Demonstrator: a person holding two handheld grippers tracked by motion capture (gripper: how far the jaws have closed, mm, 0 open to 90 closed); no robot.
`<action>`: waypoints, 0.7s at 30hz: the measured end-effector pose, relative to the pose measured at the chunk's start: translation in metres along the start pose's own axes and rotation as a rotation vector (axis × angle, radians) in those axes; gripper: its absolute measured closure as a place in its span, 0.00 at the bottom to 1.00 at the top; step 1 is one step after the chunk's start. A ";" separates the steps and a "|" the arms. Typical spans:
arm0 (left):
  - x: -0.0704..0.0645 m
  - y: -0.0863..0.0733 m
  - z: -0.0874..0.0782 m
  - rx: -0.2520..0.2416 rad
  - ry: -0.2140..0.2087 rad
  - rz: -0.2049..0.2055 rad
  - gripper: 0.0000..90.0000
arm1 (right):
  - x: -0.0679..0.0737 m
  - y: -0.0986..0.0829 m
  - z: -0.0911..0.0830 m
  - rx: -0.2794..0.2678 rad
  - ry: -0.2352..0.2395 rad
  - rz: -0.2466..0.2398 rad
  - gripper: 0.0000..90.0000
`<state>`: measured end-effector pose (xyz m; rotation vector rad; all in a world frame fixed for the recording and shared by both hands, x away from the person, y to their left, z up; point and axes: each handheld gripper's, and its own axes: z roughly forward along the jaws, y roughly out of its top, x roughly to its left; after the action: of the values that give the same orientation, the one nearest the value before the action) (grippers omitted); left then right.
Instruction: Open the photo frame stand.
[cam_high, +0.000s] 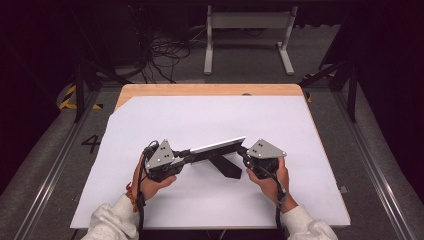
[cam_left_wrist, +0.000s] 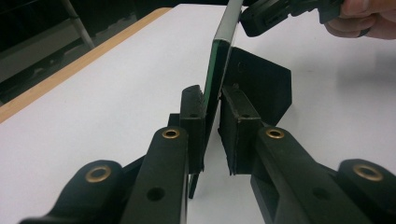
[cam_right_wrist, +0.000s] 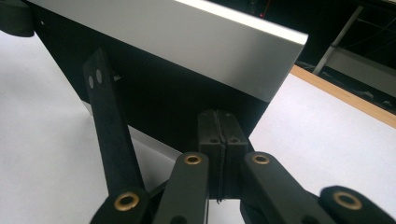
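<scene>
Your left gripper (cam_left_wrist: 212, 135) has its jaws nearly closed on one end edge of the picture frame (cam_high: 218, 146), and your right gripper (cam_right_wrist: 218, 135), jaws pressed together, pinches the opposite end. The frame stands tilted near the counter's (cam_high: 210, 107) middle, with its easel leg (cam_high: 226, 166) splayed toward you. Next, I judge, settle it steady on that leg before releasing.

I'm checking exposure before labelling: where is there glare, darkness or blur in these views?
High view: white table sheet evenly lit, surroundings nearly black. Left gripper view: near black fingers soft. Right gripper view: silver-edged black picture frame catches a bright sheen; background dim.
</scene>
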<state>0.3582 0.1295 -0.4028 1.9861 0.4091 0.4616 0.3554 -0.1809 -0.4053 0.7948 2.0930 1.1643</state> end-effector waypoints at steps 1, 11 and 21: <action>0.000 0.000 0.000 0.001 0.001 0.003 0.88 | -0.001 0.000 0.000 -0.002 0.006 0.007 1.00; -0.007 0.001 -0.002 0.006 -0.013 0.021 0.88 | -0.004 0.002 0.007 0.009 0.015 0.023 1.00; -0.016 0.001 -0.001 0.018 -0.034 0.030 0.88 | -0.005 0.005 0.014 0.008 0.022 0.046 1.00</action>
<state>0.3440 0.1221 -0.4039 2.0174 0.3639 0.4436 0.3703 -0.1754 -0.4054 0.8418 2.1085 1.1942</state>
